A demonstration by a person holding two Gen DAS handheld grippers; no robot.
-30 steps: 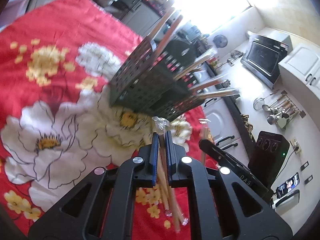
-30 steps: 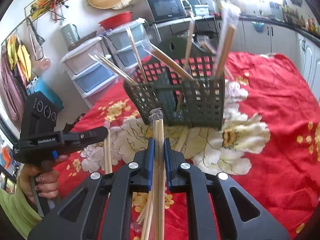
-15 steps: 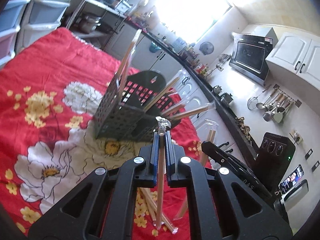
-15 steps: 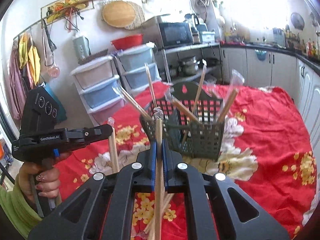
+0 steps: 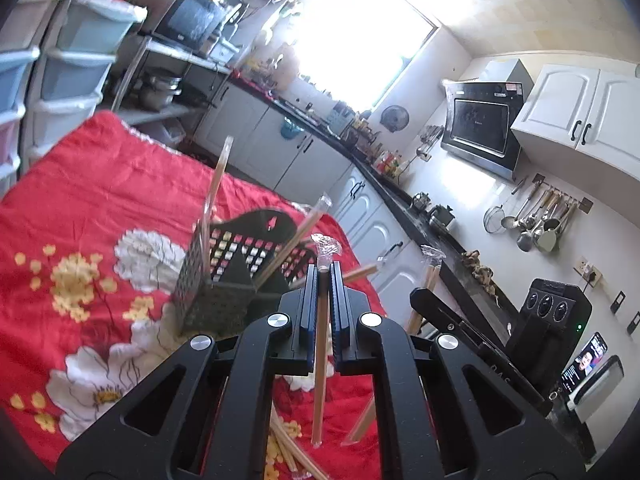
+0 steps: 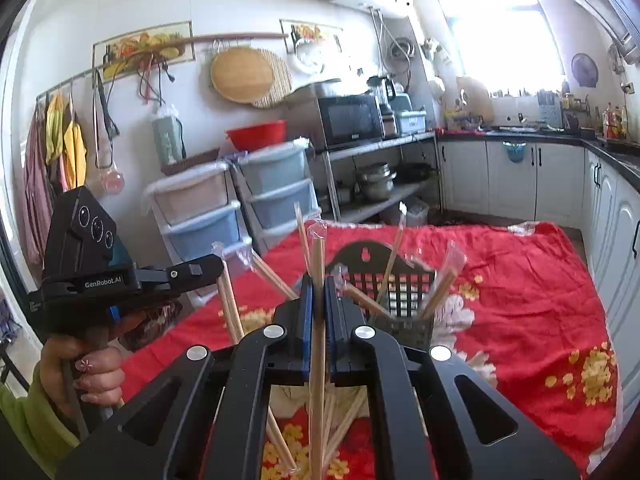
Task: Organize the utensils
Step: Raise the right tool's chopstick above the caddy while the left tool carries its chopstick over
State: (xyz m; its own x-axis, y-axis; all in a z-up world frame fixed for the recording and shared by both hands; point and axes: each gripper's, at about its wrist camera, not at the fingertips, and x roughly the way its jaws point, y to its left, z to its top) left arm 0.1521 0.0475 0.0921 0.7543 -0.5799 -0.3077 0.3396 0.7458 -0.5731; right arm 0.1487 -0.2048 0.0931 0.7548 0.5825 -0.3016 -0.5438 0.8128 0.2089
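While each gripper is clamped on a wrapped chopstick pair, the left gripper [image 5: 322,280] and right gripper [image 6: 318,296] hang above the red flowered cloth [image 6: 540,304], short of the black basket [image 6: 394,280]. Best to carry each pair over a free compartment, lower it end-first, then release, steering clear of the sticks [image 6: 440,292] leaning out.

Right gripper [image 6: 318,280] jaws clamp wrapped chopsticks [image 6: 317,344]; dark basket [image 6: 390,300] beyond on red cloth [image 6: 540,300].
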